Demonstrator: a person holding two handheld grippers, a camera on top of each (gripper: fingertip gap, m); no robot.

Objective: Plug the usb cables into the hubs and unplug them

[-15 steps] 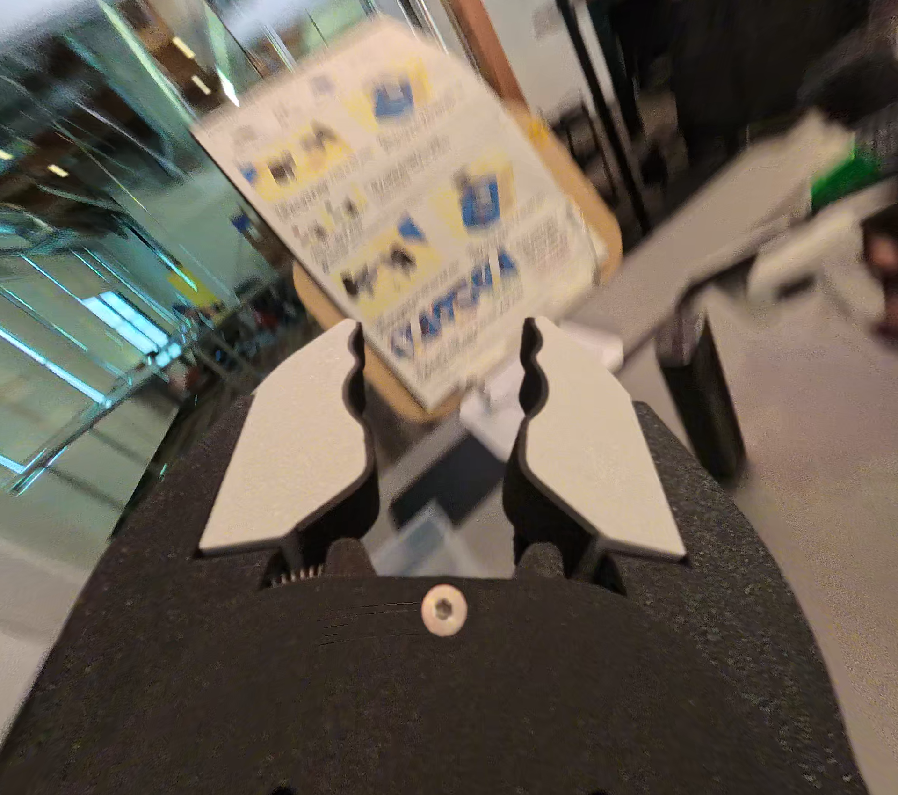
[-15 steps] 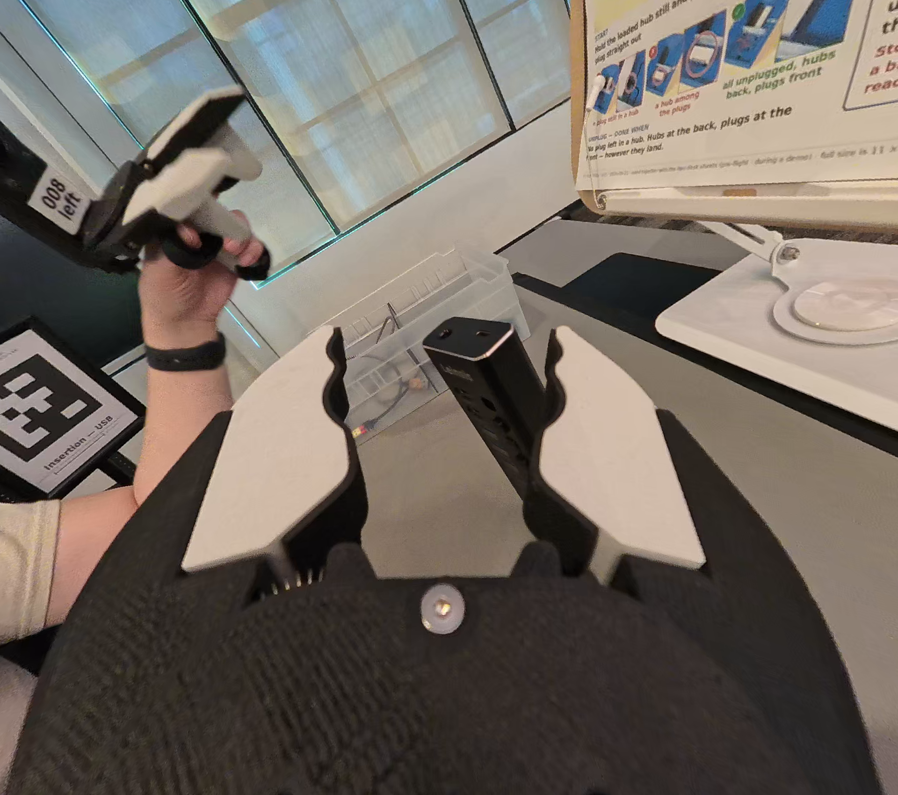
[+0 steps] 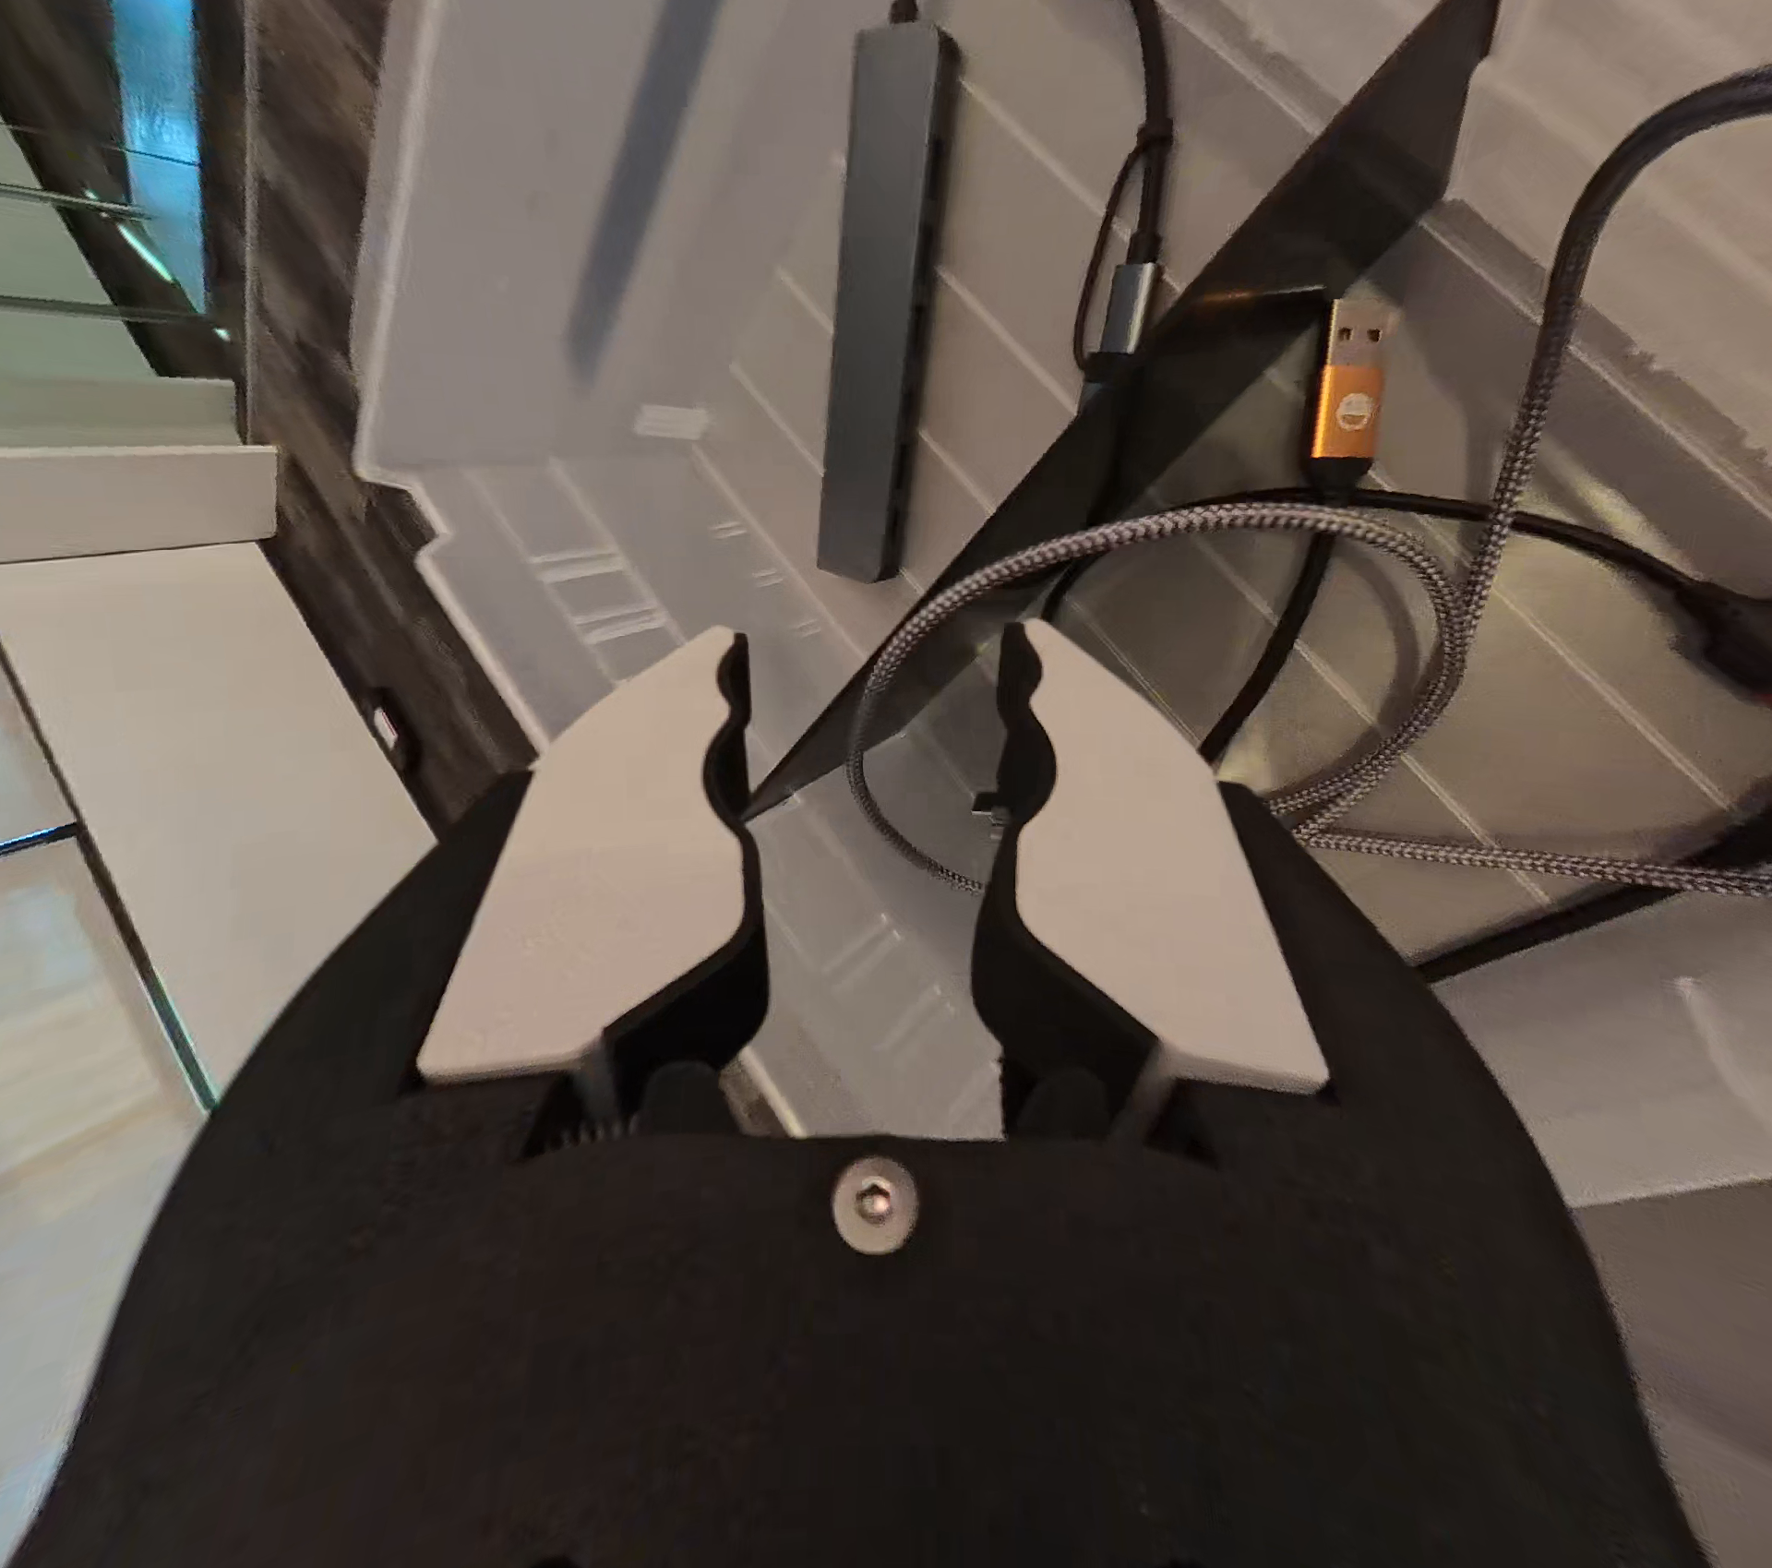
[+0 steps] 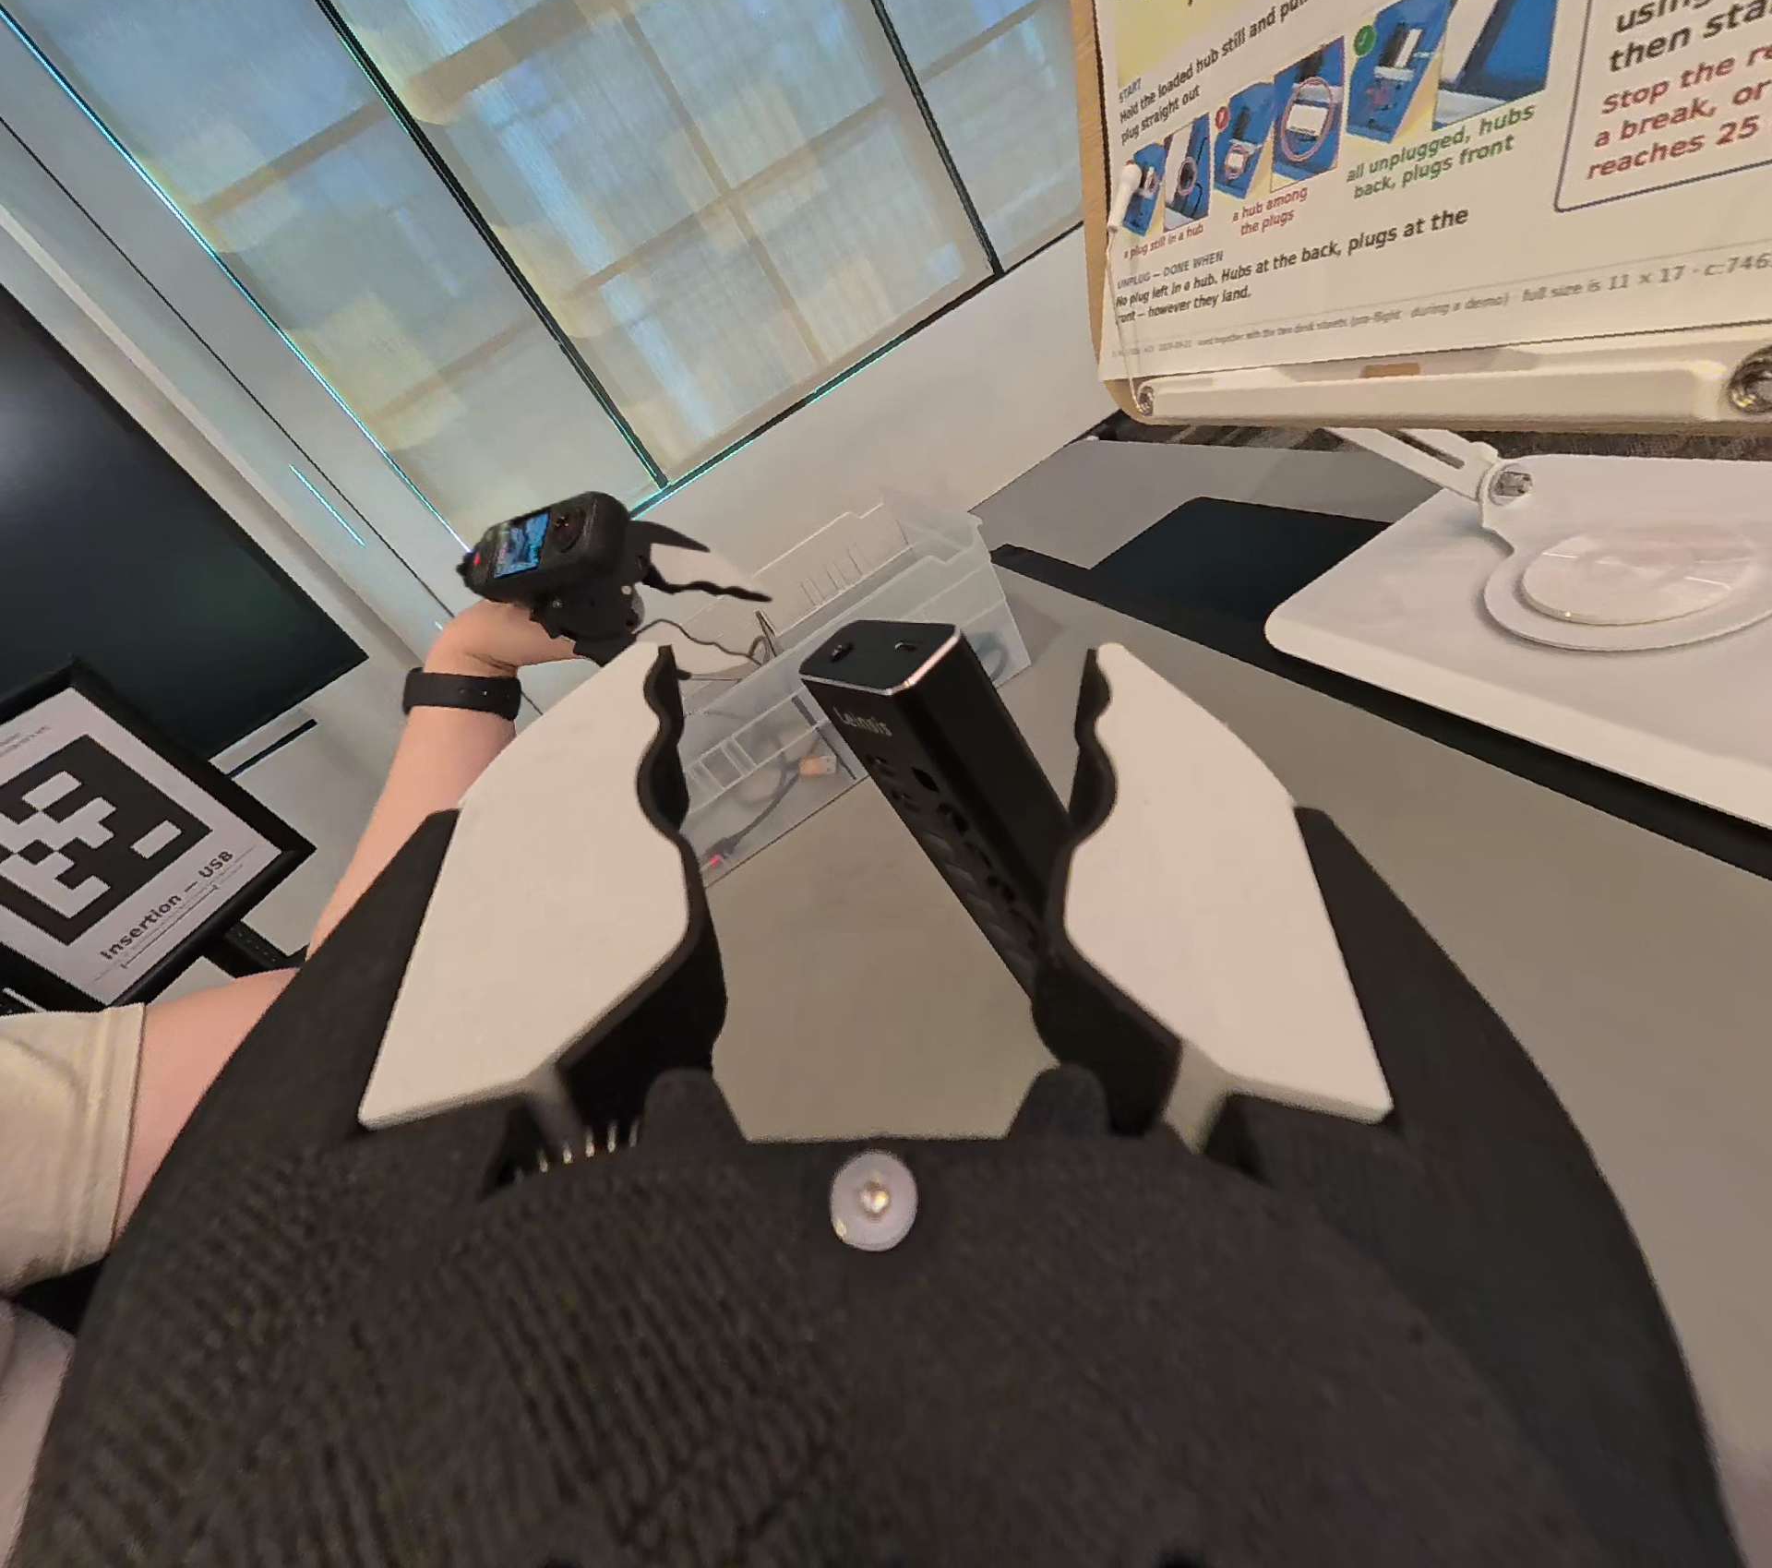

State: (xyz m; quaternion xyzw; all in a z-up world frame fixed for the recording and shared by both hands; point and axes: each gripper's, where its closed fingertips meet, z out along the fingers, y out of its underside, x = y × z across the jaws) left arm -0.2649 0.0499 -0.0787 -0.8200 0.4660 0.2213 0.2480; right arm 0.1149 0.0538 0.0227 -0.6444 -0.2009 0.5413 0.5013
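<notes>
Grey surface (image 4: pixel 1438 899) beneath tall glazed partitions with pale blinds (image 4: pixel 575 180); dark carpet beyond its far edge.

Left wrist view, motion-blurred: looking down into a clear plastic bin (image 3: pixel 537 180) with ribbed, divided floor. Left tool (image 3: pixel 873 740) above the bin, fingers spread, gripping nothing. Slim grey hub (image 3: pixel 887 295) flat in the bin beyond the fingertips, its own black lead (image 3: pixel 1141 17) looping round to a small plug just beside it. Dark divider panel (image 3: pixel 1342 199) slanting across the bin. To the right, orange-sleeved USB plug (image 3: pixel 1350 386) with bare metal tip, on a grey braided cable (image 3: pixel 1151 554) coiled under the tool's right finger. Black cable tangled in the same coil. White ledge and dark carpet at far left.

Right wrist view: right tool (image 4: pixel 877 755) low over the grey surface, fingers spread. Black hub (image 4: pixel 944 784) standing tilted between them, leaning against the right finger's inner pad, clear of the left finger; lower end hidden behind that finger, so grip there impossible to tell. Behind, the clear bin at the surface's far edge, cables inside. Left tool above the bin, held in a hand (image 4: pixel 479 640) with a black wristband, beige sleeve lower left. Framed black-and-white marker card (image 4: pixel 105 841) at left. Printed instruction sheet (image 4: pixel 1438 84) on a white stand (image 4: pixel 1534 640) at right.
</notes>
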